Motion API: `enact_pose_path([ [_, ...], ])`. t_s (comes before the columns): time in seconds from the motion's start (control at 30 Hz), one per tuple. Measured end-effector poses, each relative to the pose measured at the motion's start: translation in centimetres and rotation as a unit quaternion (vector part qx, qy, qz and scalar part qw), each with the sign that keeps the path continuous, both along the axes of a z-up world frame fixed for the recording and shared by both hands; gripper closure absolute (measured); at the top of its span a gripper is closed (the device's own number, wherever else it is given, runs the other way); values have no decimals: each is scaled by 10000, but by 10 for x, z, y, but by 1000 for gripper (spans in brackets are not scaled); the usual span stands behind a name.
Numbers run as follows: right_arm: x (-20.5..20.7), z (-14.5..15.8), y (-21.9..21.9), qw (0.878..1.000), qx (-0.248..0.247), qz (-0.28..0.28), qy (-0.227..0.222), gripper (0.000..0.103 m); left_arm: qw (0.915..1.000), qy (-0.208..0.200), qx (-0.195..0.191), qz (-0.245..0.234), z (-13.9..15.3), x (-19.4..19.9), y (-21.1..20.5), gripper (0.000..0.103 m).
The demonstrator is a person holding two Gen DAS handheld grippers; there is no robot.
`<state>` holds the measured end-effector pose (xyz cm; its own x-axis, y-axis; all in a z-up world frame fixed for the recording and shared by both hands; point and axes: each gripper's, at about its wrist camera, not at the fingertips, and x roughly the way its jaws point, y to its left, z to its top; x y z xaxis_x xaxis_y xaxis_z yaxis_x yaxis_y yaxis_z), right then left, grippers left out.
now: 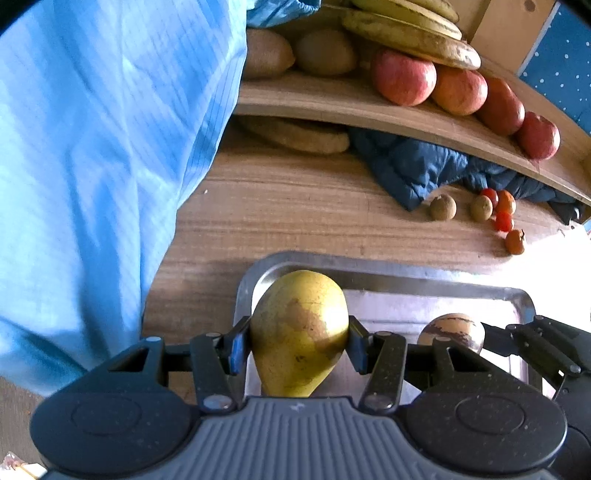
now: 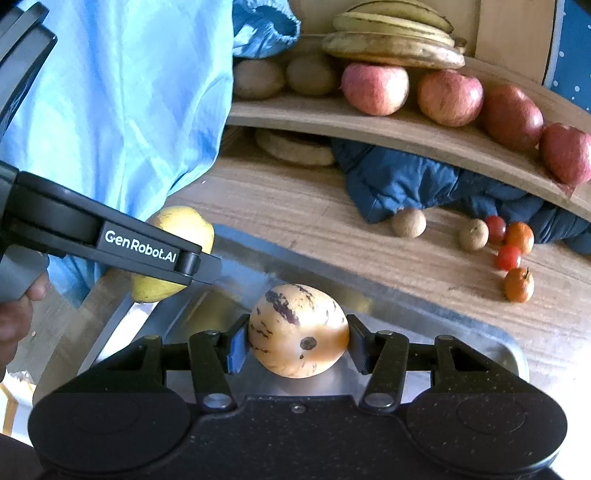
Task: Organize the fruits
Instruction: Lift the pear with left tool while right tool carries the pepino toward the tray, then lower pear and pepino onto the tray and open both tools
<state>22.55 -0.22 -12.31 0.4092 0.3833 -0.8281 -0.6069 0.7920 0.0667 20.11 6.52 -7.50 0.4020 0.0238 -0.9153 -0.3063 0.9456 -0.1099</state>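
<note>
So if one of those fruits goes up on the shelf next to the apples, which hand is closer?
Probably the right. Its gripper holds the striped fruit on the side of the tray nearer the apples. The left gripper, holding the pear, sits beside the blue sleeve, farther from them.

A person in a loose light-blue garment [image 1: 92, 166] with fine stripes and an elastic-gathered cuff [image 2: 266, 26] works two black hand-held grippers. The left gripper [image 1: 299, 341] has a ribbed grey body, silver rivets and blue-edged pads; the right gripper [image 2: 298, 341] is speckled black. White lettering reads "GenRobot.AI".
</note>
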Motion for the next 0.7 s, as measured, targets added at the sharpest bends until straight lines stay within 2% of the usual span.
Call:
enact_pose_path([
  [0.7,-18,0,-9,9997,-71,207,120,48,9998,145,-64,93,-5,-24,-14,47],
])
